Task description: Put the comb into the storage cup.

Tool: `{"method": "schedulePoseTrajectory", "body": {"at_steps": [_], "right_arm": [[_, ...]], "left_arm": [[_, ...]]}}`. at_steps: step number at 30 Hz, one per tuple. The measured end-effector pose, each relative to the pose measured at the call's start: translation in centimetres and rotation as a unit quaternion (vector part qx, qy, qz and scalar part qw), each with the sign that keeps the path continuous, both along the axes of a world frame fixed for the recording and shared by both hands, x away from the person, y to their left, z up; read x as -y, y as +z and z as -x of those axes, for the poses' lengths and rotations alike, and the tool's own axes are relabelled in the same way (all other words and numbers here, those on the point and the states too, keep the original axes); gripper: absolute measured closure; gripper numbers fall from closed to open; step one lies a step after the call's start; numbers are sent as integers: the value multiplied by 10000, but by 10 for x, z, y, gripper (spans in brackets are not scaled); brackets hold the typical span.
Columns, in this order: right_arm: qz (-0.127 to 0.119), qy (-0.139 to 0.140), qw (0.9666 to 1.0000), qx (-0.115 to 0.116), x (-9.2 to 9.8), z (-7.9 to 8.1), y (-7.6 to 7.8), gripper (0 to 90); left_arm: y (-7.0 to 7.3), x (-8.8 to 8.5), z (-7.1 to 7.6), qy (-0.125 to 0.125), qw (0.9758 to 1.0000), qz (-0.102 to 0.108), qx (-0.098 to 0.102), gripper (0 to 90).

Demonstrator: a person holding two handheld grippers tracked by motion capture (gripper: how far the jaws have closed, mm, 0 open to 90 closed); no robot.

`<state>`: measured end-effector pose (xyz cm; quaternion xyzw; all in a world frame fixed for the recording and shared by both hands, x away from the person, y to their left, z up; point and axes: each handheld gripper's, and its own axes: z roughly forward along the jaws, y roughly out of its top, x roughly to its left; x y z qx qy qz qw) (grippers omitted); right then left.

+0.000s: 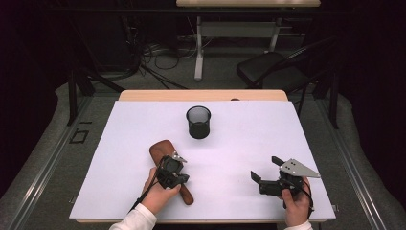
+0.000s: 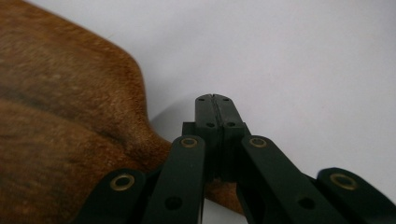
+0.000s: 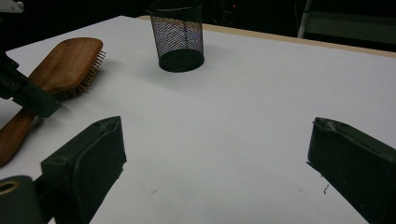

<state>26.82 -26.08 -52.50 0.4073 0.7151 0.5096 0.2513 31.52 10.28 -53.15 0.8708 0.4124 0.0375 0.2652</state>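
A wooden hairbrush (image 1: 160,149) lies bristles down on the white table, its handle (image 1: 187,196) pointing toward the person. My left gripper (image 2: 215,99) hovers over the brush's neck (image 2: 154,140), its jaws pressed together with nothing between them. In the high view this left gripper (image 1: 171,171) covers the middle of the brush. From the right gripper view, the brush (image 3: 70,60) is at far left with the left gripper (image 3: 29,95) crossing it. My right gripper (image 1: 266,168) rests at the front right, jaws wide apart and empty (image 3: 217,126).
A black mesh cup (image 1: 198,122) stands upright at the table's middle back, also visible as the mesh cup (image 3: 180,35). The white table (image 1: 249,139) ends in a wooden strip at the rear. A dark chair (image 1: 268,67) and cables lie beyond.
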Motion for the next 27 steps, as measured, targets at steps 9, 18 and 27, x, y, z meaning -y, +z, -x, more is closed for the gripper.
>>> {"method": "schedulePoseTrajectory", "body": {"at_steps": [9, 18, 27], "right_arm": [[-22, 7, 10000, 11, -1, 1, 0, 38], [-16, 6, 10000, -2, -1, 1, 0, 39], [-22, 10, 10000, 6, -1, 1, 1, 38]], "left_arm": [[1, -18, 10, 135, 9999, -15, 77, 900], [0, -36, 15, 297, 9995, -40, 130, 900], [-1, -56, 20, 485, 9988, -17, 113, 900]]}}
